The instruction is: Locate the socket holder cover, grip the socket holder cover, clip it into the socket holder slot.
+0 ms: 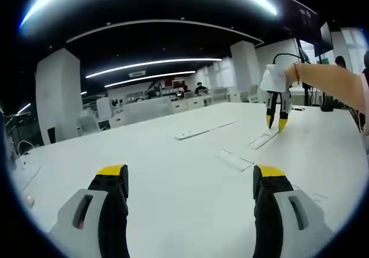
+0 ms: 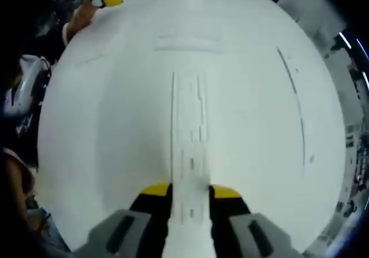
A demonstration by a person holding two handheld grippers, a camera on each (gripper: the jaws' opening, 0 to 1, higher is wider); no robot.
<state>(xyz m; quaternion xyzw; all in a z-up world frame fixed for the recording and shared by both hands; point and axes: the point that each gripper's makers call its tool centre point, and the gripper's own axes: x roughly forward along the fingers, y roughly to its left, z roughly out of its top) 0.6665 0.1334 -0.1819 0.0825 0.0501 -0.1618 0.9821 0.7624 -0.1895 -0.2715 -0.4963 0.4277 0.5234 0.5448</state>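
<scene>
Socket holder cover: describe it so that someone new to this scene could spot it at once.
Start at the white table. At its near edge the right gripper has its yellow-tipped jaws either side of the socket holder cover. It is the long white strip with small slots; other strips lie flat, apart.

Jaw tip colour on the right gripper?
Yellow tips on the right gripper, black below; clearest in the right gripper view.

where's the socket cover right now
In the right gripper view, the cover lies on the white table, its near end between the right claw tips.
</scene>
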